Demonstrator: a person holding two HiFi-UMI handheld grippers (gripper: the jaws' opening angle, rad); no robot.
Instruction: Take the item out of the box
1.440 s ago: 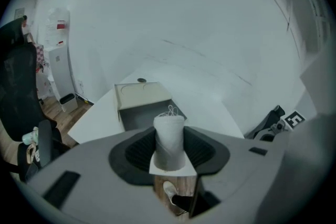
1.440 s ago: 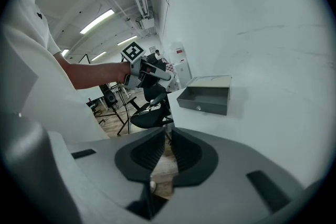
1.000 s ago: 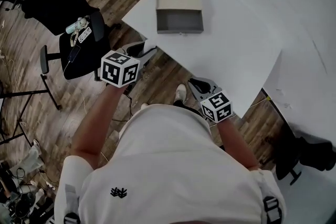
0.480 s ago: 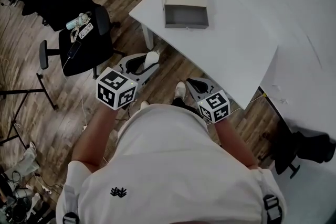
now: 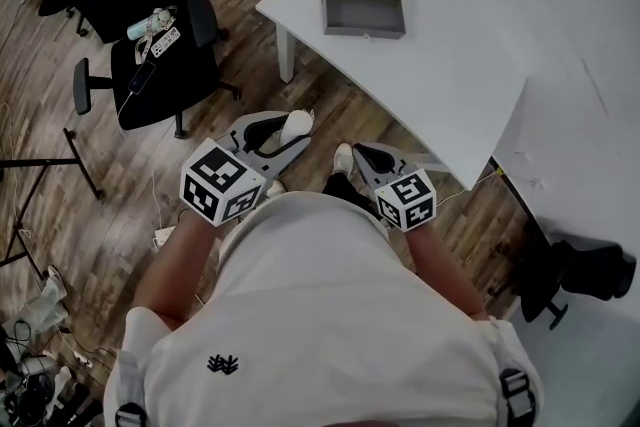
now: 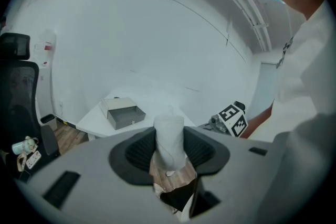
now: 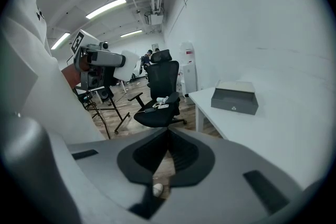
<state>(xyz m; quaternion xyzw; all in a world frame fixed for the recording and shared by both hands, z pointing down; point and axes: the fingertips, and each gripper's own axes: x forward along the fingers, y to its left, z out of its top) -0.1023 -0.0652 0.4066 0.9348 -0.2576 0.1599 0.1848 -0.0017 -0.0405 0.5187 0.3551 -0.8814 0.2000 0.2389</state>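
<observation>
While the white item (image 6: 169,136) sits pinched upright in the left tongs (image 5: 283,128), jaws set wide on it, the box (image 5: 364,0) lies open well ahead of both tongs, on the table (image 5: 450,95). Right tongs (image 7: 167,136) closed tight, nothing between them, near the left tongs' right side. Chair (image 5: 160,65) ahead-left of the left tongs.

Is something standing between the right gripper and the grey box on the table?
Nothing visible does. Between the right gripper and the grey box lie only wooden floor and bare white table.
</observation>
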